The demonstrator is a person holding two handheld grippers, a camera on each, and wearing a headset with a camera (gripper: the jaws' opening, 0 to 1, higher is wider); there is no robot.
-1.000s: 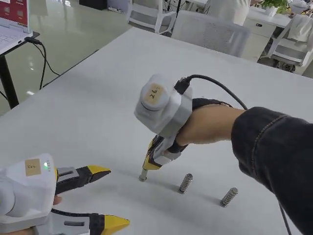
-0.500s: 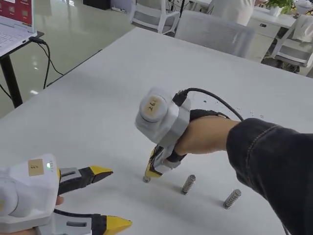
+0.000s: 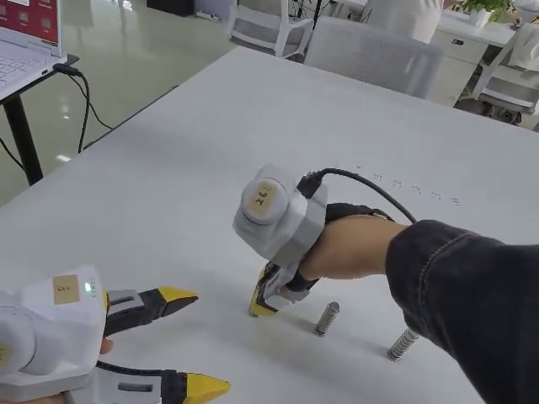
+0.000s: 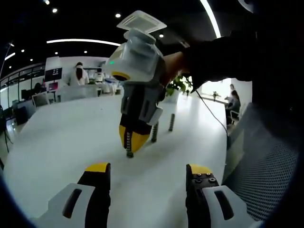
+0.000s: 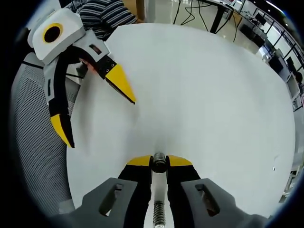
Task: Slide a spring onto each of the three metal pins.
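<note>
- The white worktop (image 3: 168,168) is carrying all the work, which is gathering near its front edge.
- A dark sleeve (image 3: 463,295) is reaching in from the right. The right hand (image 3: 349,244) is wrapping around its tool with the wrist bent, so the tool is pointing steeply down.
- The left tongs (image 3: 200,341) are waiting low at the left, lying almost level. Their jaws are gaping wide with nothing between them, and they are aiming toward the work.
- The right tongs (image 3: 262,308) are pressing their yellow tips nearly onto the worktop. They are pinched together around the third spring (image 4: 128,141).
- The first spring (image 3: 328,318) is standing just beside the right tongs and the second spring (image 3: 403,344) is standing farther right. Both are leaning slightly and are probably sitting on their pins already.
- The third spring is standing upright with its foot on the worktop. The right gripper view is looking down on its round top end (image 5: 159,163) between the tips. I cannot tell whether the pin is already running up through it.
- The spring is looking light and small. It is likely going to bend sideways and squash easily, and too hard a squeeze could flick it out.
- Holding it gently around the coils, about halfway up, is looking wisest, since that is leaving the bore free for the pin.
</note>
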